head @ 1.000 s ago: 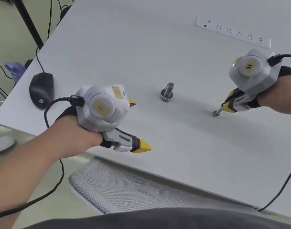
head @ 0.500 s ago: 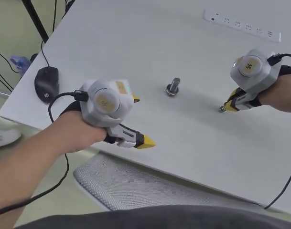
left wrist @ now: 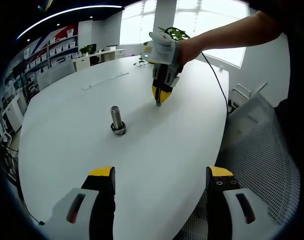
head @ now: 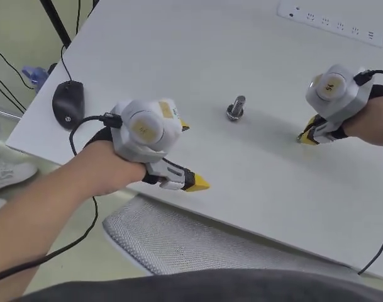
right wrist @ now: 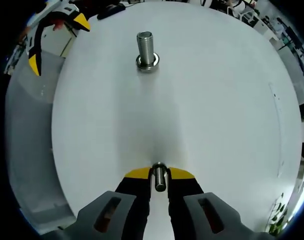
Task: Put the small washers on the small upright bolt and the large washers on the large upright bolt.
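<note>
Nearest: mesh chair seat, tucked under the table.

Left gripper hovers over the near table edge, at 7 o'clock from the large bolt. Jaws are wide apart with nothing between them. Its own view agrees: both yellow tips spread, bare tabletop in the gap.

The large bolt stands upright mid-table with a collar at its foot. Washers or bolt head, can't tell at this resolution.

Right gripper is at 4 o'clock from the large bolt, well apart, nose pointed down at the table. Its fingers are pinched on the small bolt. The shank sits dead centre between the two yellow pads, one pad touching each side. In the right gripper view the large bolt is at 12 o'clock from the jaws. In the left gripper view the small bolt's end pokes out below the tips; on the table or just above it, can't tell.

Far: mouse at 9 o'clock from the large bolt, power strip at 1 o'clock.

My read: the right side is standing or steadying the small bolt upright, so this is setup, not washer placement. Washer count on either bolt: can't tell.

Next move: seat it flat, open both jaws evenly, and lift straight up. A narrow base tips easily if one pad drags. The left gripper is free to fetch washers.
</note>
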A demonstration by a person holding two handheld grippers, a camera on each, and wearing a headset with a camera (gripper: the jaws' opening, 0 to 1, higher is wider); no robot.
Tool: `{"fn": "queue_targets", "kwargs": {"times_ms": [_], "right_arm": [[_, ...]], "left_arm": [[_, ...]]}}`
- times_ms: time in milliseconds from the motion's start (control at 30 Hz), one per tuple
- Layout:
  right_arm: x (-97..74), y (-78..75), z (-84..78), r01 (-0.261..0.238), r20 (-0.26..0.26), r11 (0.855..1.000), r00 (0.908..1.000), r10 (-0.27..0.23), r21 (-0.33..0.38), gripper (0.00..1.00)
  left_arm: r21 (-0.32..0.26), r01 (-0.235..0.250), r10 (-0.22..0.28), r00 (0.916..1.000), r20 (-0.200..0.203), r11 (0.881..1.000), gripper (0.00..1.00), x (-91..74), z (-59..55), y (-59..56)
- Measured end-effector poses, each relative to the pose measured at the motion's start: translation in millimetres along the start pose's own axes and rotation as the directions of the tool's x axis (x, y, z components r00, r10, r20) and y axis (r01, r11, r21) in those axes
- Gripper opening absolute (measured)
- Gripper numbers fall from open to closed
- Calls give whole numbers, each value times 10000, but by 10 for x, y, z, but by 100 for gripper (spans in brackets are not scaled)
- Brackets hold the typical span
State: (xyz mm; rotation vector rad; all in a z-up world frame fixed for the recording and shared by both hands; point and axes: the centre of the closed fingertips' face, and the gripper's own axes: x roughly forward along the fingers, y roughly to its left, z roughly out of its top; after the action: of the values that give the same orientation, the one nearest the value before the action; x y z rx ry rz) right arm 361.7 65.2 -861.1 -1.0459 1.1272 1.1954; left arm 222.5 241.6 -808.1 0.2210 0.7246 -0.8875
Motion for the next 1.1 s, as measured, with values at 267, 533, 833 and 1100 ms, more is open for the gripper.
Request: {"fn": "queue_targets", "kwargs": {"times_ms": [267,533,833,1100], "right_arm": [[-6,7,1,-26,5,10000,10000,26,59,13],[-15,27,13,117,-31,9999,9999,-117,-20,13],[-44,10,17,211,42,9997,9998,-211,96,18],[-181,-58,107,448,932,9974,9944,-499,565,33]], "left_arm": [[38,55,-55,10000,69,10000,74,15,38,-9],[40,55,-56,9997,256,10000,78,5,75,-6],[67,-35,34,9998,190,10000,78,-12,62,12],[-151,-92,98,9992,397,9998,80,-29,108,44]]}}
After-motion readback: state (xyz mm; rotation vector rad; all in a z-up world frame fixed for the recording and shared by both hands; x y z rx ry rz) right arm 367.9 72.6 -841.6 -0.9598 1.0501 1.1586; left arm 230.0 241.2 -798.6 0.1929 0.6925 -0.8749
